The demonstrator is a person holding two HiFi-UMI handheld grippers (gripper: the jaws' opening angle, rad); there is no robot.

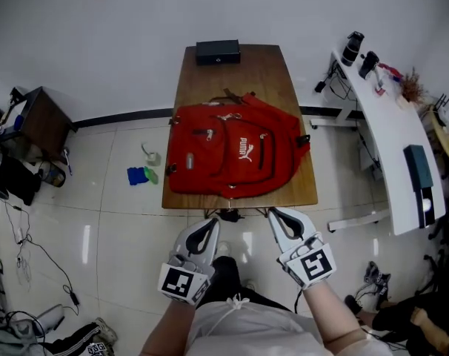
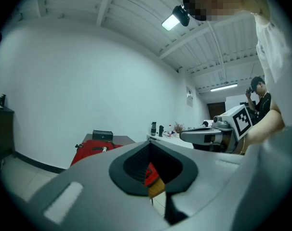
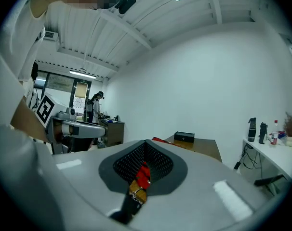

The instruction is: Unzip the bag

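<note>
Bag (image 1: 235, 150): red backpack, lying flat on the near half of the wooden table (image 1: 276, 73), front panel up, top handle toward the far end. A black box (image 1: 218, 50) sits at the far edge, apart from the bag.

Left gripper (image 1: 211, 223): jaws pressed together, nothing between them; only a sliver of bag and table shows through the hollow behind the tips. It hovers near the body, short of the table's near edge.

Right gripper (image 1: 274, 213): jaws likewise clenched on nothing, just right of the left one and equally short of the table.

Progress: none visible. As far as the head view resolves, the flaps lie flat and no compartment gapes; the pulls are too small to place with certainty. Neither tool touches the bag.

Left to do, by my judgement: reach the bag, steady the fabric with one tool, pinch a pull with the other, and run it along the track.
</note>
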